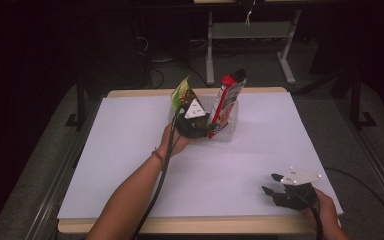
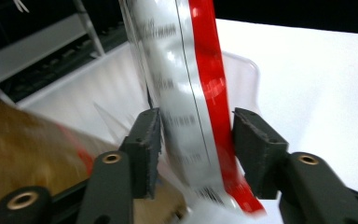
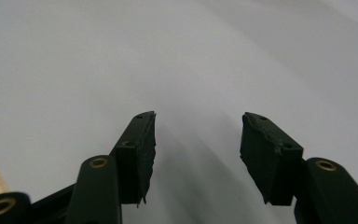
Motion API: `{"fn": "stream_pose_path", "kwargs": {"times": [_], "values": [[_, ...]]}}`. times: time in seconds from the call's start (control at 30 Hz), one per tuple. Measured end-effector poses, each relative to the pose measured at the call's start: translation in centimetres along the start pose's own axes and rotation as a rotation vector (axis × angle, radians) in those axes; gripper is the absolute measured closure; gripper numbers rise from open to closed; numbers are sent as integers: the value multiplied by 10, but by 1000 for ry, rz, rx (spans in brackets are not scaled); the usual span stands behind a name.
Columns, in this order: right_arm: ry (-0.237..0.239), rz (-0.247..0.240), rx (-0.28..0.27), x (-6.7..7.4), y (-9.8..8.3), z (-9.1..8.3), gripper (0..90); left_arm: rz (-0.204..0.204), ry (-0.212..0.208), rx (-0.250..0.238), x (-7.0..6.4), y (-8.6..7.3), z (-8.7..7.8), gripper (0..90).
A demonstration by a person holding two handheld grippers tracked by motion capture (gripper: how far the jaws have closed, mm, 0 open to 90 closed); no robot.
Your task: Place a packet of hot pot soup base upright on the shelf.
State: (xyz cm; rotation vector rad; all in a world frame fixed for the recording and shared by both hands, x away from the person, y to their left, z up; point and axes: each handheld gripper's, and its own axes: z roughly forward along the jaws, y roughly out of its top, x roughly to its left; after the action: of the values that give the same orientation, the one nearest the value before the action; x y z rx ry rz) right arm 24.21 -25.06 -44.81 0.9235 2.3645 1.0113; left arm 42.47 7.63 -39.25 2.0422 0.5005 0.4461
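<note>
A tall red and silver snack packet stands upright in a clear plastic container at the back middle of the table. My left gripper reaches it from the left. In the left gripper view the packet stands between the jaws, which are open around it with a thin gap showing at the right pad. A green and brown packet leans beside the hand, seen as a brown blur. My right gripper rests open at the front right, with only white surface between its jaws.
A white sheet covers the wooden tabletop, whose bare edge runs along the front. Beyond the table stands a grey metal frame on a dark floor. The container's clear wall rises behind the packet.
</note>
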Motion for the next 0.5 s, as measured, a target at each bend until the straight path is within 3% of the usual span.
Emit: {"fn": "stream_pose_path", "kwargs": {"times": [0.1, 0.17, 0.4, 0.5], "values": [[3, 2, 3, 1, 0, 1, 446, -16, -19, -6, -2, -7, -6, 576], [2, -4, 6, 1, 0, 1, 446, 10, -30, 14, -6, -14, -6, 695], [3, -7, 11, 3, 1, 3, 446, 3, -46, 13, -6, -17, -5, 803], [4, -5, 11, 3, 0, 3, 446, 15, -34, 9, -7, -21, -9, 826]]}}
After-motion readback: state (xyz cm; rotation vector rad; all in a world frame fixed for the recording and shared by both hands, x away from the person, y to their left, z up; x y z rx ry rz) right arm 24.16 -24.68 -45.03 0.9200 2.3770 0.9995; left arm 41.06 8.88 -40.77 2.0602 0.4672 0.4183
